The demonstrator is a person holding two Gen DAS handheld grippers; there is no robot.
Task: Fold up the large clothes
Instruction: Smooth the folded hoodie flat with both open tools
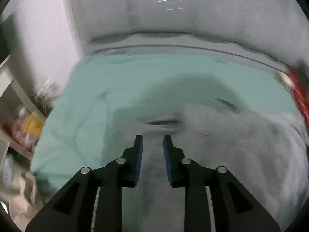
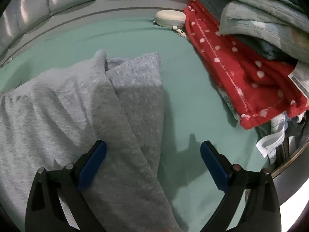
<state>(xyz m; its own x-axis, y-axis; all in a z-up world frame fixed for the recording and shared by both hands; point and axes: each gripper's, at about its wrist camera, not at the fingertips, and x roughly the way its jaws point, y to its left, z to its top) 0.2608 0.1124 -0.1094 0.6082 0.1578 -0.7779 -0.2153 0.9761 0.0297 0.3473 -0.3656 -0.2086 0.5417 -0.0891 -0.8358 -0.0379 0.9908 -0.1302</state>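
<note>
grey garment [image 2: 81, 104]: 1 | red dotted cloth [image 2: 241, 73]: 1 | white case [image 2: 170, 17]: 1 | teal sheet [image 2: 189, 89]: 1

Heather-grey knit garment [image 2: 67, 104] on mint-green bed sheet [image 2: 193, 81]. Red fleece cloth with white polka dots [image 2: 241, 73]. Black fingers [image 2: 214, 166] with blue pads. Cream oval zip case [image 2: 170, 17].

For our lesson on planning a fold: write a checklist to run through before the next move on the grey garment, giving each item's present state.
1. Right claw open wide enough to take cloth: ok.
2. Left claw gripping cloth: not ok, narrow gap, nothing between its fingers.
3. Grey garment lying flat: not ok, bunched folds.
4. Bare green sheet beside it for folding: ok.
5. Red dotted blanket apart from the garment: ok.
6. Left view sharp: not ok, blurred.
</note>
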